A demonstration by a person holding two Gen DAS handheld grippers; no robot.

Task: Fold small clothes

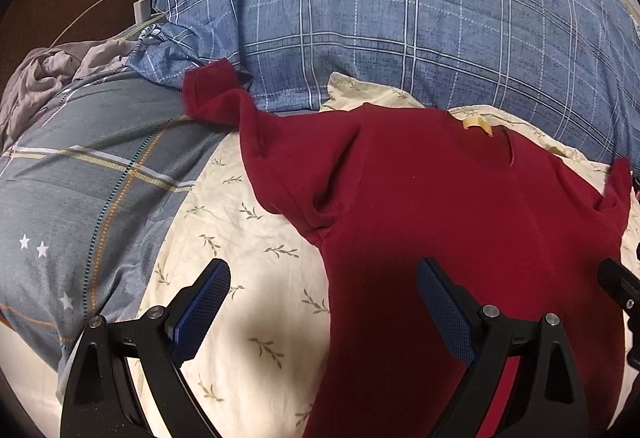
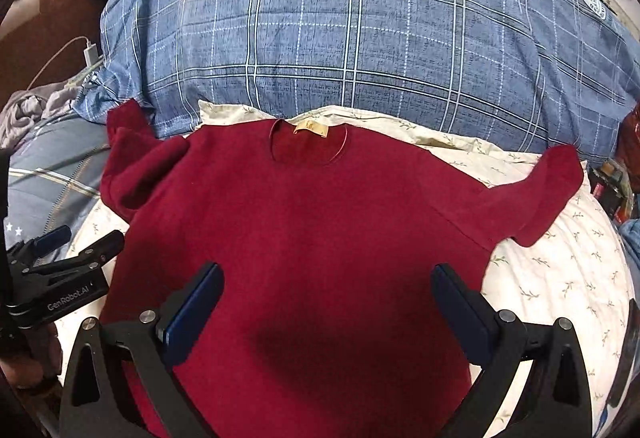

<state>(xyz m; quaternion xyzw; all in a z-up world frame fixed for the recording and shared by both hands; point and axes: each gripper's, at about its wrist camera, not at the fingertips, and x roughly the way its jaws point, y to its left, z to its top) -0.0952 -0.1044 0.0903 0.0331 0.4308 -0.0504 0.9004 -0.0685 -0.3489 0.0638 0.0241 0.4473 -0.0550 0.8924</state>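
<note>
**Red shirt spread flat on the bed, both grippers above it with jaws wide**

A dark red shirt (image 2: 304,222) lies spread on a cream sheet (image 2: 560,278) with a leaf print. In the right wrist view it fills the middle of the frame, neck opening toward the top, with a tan label (image 2: 311,128) inside the collar. One sleeve runs out to the right of the frame and lies flat; the other, at the left, is bunched, and its cuff rests against a blue plaid quilt (image 2: 360,38) that crosses the top of the frame.

The right gripper (image 2: 326,276) hovers over the lower body of the shirt, jaws wide, holding nothing. The left gripper (image 1: 323,272) sits at the bottom of its own view, jaws also wide and empty, straddling the shirt's left edge: one finger is over the sheet, the other over red cloth. In the right wrist view it shows at the left edge, beside the shirt.

In the left wrist view a grey-blue pillow (image 1: 80,178) with small stars lies at the left, a crumpled grey cloth (image 1: 44,78) above it, and a white charger (image 1: 142,8) with its cable at the upper left.
</note>
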